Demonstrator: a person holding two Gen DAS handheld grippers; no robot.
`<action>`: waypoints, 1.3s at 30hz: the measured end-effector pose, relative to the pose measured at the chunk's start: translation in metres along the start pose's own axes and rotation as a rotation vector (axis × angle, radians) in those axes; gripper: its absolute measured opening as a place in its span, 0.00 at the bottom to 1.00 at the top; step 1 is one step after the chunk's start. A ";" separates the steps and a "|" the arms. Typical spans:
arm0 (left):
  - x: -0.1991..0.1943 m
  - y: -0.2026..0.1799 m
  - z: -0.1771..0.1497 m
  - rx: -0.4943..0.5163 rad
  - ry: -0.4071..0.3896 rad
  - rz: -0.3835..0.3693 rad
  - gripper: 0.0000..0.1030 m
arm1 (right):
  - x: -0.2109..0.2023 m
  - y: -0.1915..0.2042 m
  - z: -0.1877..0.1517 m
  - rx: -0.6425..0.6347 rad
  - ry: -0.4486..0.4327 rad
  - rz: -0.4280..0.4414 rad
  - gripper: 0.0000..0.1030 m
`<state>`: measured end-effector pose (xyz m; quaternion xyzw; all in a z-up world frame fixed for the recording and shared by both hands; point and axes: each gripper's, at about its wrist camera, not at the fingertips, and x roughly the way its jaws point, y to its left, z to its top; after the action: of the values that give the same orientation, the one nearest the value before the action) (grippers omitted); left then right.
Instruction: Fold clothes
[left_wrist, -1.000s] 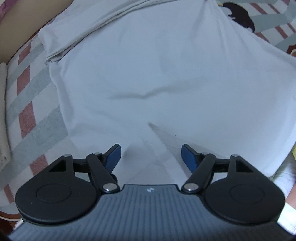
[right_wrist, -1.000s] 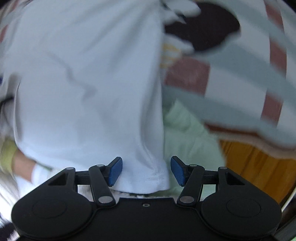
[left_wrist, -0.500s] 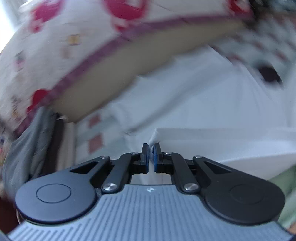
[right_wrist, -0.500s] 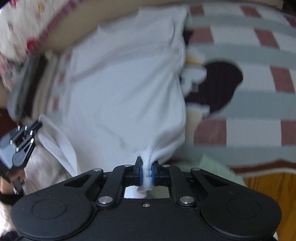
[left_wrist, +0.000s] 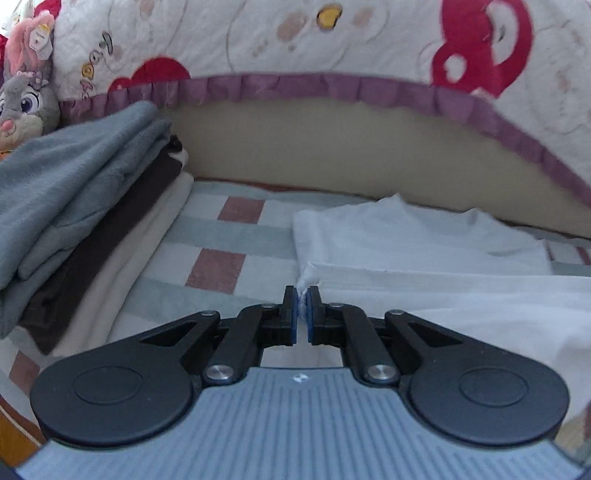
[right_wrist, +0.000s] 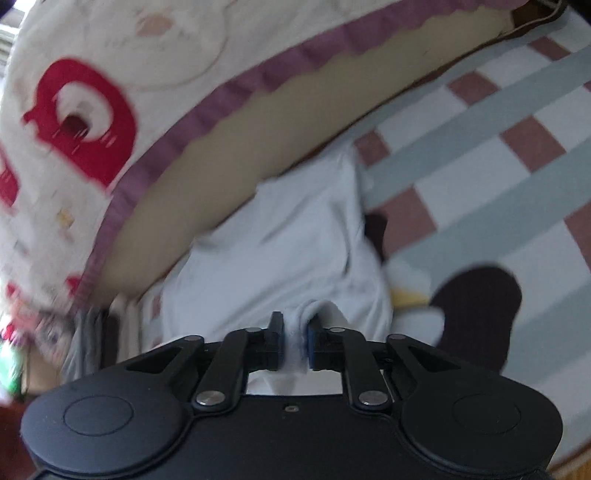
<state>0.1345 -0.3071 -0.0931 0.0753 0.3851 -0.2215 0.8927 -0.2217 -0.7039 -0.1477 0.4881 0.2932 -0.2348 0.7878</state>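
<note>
A white garment (left_wrist: 424, 243) lies on the checked bed cover, reaching back to the padded bed wall. My left gripper (left_wrist: 303, 295) is shut on a corner of its near hem, lifted so the hem runs taut to the right. In the right wrist view the same white garment (right_wrist: 280, 254) spreads ahead, and my right gripper (right_wrist: 293, 330) is shut on a bunched bit of its edge. Both pinched folds show between the blue pads.
A stack of folded clothes (left_wrist: 74, 206), grey on dark on cream, sits at the left beside a plush rabbit (left_wrist: 26, 99). A padded wall with a purple frill (left_wrist: 332, 88) bounds the far side. The checked cover (right_wrist: 498, 177) with a dark animal print extends right.
Both grippers went from open over the garment to shut on its edge. They have lifted and carried the edge toward the padded wall, and the views now look level across the bed.
</note>
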 end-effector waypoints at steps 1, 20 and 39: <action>0.010 0.000 -0.001 -0.009 0.019 0.004 0.05 | 0.004 -0.001 -0.001 -0.016 -0.018 -0.009 0.33; 0.083 0.067 -0.022 -0.381 0.210 -0.293 0.05 | 0.064 0.015 -0.023 -0.481 -0.014 -0.165 0.34; 0.059 0.094 0.000 -0.321 0.004 -0.111 0.00 | 0.055 0.003 -0.008 -0.485 -0.169 -0.135 0.02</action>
<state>0.2130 -0.2428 -0.1387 -0.0891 0.4207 -0.2061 0.8790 -0.1822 -0.6994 -0.1863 0.2432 0.3061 -0.2495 0.8860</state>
